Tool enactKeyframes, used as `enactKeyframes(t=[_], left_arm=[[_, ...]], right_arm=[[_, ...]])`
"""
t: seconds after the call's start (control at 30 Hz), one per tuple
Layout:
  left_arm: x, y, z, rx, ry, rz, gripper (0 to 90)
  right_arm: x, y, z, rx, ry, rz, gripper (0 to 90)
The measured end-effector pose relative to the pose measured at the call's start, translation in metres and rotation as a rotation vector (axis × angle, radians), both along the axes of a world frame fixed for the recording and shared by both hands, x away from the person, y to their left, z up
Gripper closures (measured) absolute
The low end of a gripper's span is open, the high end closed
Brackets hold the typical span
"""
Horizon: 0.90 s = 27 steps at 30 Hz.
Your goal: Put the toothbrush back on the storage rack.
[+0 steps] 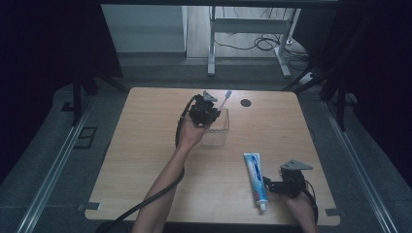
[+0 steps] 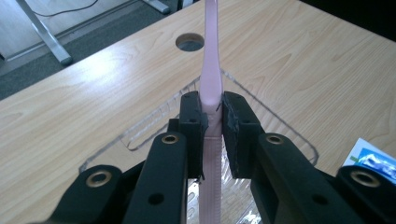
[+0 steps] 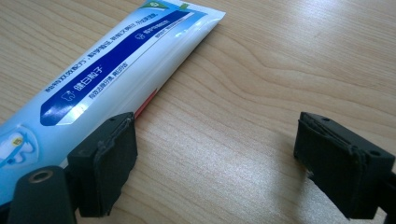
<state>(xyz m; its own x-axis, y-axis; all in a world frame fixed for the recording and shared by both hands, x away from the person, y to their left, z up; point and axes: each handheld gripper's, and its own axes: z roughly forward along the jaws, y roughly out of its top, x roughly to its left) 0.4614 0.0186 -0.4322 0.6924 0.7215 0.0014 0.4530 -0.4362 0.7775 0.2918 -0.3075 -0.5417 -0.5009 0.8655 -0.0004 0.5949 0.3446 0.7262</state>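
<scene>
A person works at a pale wooden table with a handheld claw in each hand. The left gripper is clamped on a slim pink plastic toothbrush, gripped across its handle and held over a clear, square plastic container; the brush head points away, towards the table's far edge. The toothbrush looks light, stiff and smooth, so a firm hold on the thicker handle suits it. The container's walls are hard to make out, so whether the brush touches them is uncertain. The right gripper rests low with its jaws spread wide and empty, beside a blue-and-white toothpaste tube lying flat.
</scene>
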Motion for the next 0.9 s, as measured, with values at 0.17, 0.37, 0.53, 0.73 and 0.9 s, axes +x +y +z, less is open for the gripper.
enactKeyframes(t=[0.17,0.37,0.53,0.73,0.9], left_arm=[[0.0,-0.002,-0.006,0.012,0.01,0.003,78.8],[0.0,-0.005,-0.012,0.036,0.019,0.009,78.5],[0.0,-0.007,-0.015,0.046,0.029,0.009,78.2],[0.001,-0.01,-0.018,0.064,0.032,0.003,78.0],[0.001,-0.012,-0.021,0.083,0.033,-0.003,77.9]], right_arm=[[0.0,0.0,0.0,0.0,0.0,0.001,13.0],[0.0,0.0,0.0,0.0,0.0,0.001,13.0],[0.0,0.0,0.0,0.0,0.0,0.001,13.0],[0.0,0.0,0.0,0.0,0.0,0.001,13.0],[0.0,0.0,0.0,-0.001,-0.001,0.001,13.0]])
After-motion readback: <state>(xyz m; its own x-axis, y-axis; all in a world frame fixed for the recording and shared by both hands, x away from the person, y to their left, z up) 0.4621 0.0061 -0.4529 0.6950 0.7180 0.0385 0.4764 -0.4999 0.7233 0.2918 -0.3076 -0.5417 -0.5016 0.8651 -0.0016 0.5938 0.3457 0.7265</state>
